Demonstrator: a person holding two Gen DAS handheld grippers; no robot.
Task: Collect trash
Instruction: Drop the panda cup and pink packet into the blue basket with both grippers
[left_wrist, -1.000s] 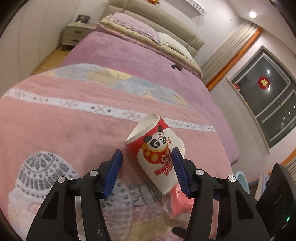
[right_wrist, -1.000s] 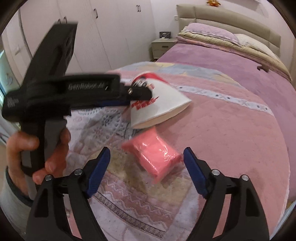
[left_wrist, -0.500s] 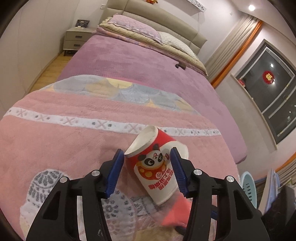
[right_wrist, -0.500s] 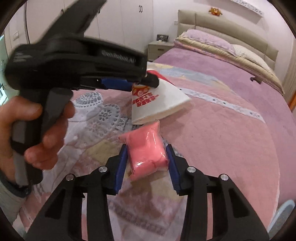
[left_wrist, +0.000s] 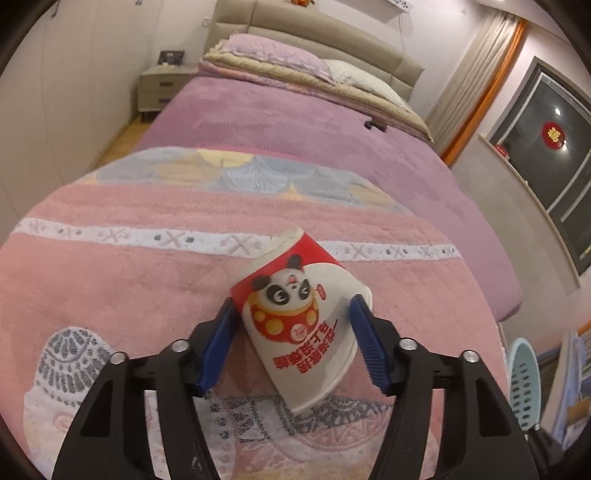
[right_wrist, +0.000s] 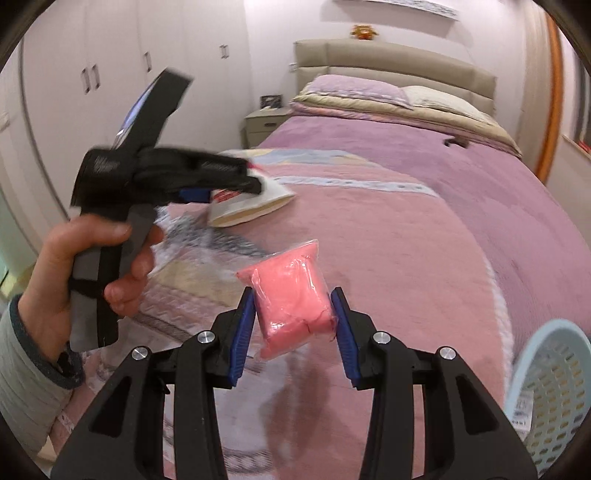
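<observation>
The cup (left_wrist: 299, 317) lies squashed on its side between the left tongs (left_wrist: 293, 341), its long axis running from the mouth at 11 o'clock to the base at 5 o'clock in the left wrist view, panda print facing up. Both blue pads touch its flattened sides, so these tongs are clamped on it, though their jaws have just been opening a little. It sits over the pink blanket (left_wrist: 110, 280) at the foot of the bed (left_wrist: 295, 122); whether it rests on the blanket or is lifted clear cannot be told. The pink packet (right_wrist: 293, 295) stands between the right tongs (right_wrist: 294, 334), long axis from 12 to 6 o'clock, its lower end hanging below the pads, which are closed on its sides. In the right wrist view the left tongs and hand (right_wrist: 70, 280) are blurred and hide most of the cup. A pale blue basket (right_wrist: 546, 387) at 4 o'clock is cut off by the frame edge.
</observation>
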